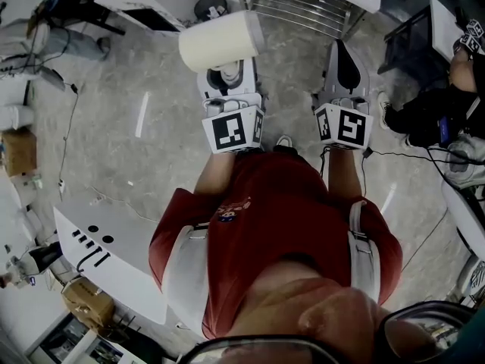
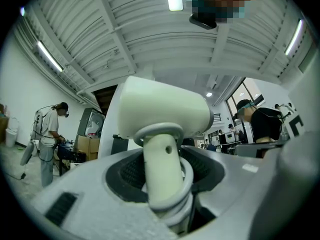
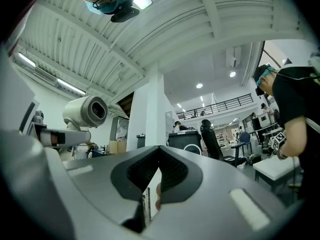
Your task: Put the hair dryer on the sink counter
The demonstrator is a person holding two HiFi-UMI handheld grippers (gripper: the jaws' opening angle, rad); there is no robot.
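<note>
Left gripper (image 1: 227, 74): its jaws clamp the handle of the cream-white plastic hair dryer (image 1: 220, 40); the dark ribbed pads (image 2: 131, 171) sit on either side of the handle.
Hair dryer: held off the ground in front of the person's red shirt (image 1: 265, 226), above the grey concrete floor (image 1: 151, 89), its barrel lying crosswise over the jaws.
Cable: grey loops (image 2: 189, 184) circle the handle where it enters the jaws.
Right gripper (image 1: 342, 59): jaws brought together, nothing between them, just right of the left gripper.
Brown cardboard box (image 1: 19, 152): on the floor at the far left; contents cannot be made out.
Second taped cardboard box (image 1: 87, 302): lower left, beside a white panel (image 1: 121, 256); contents also hidden.
</note>
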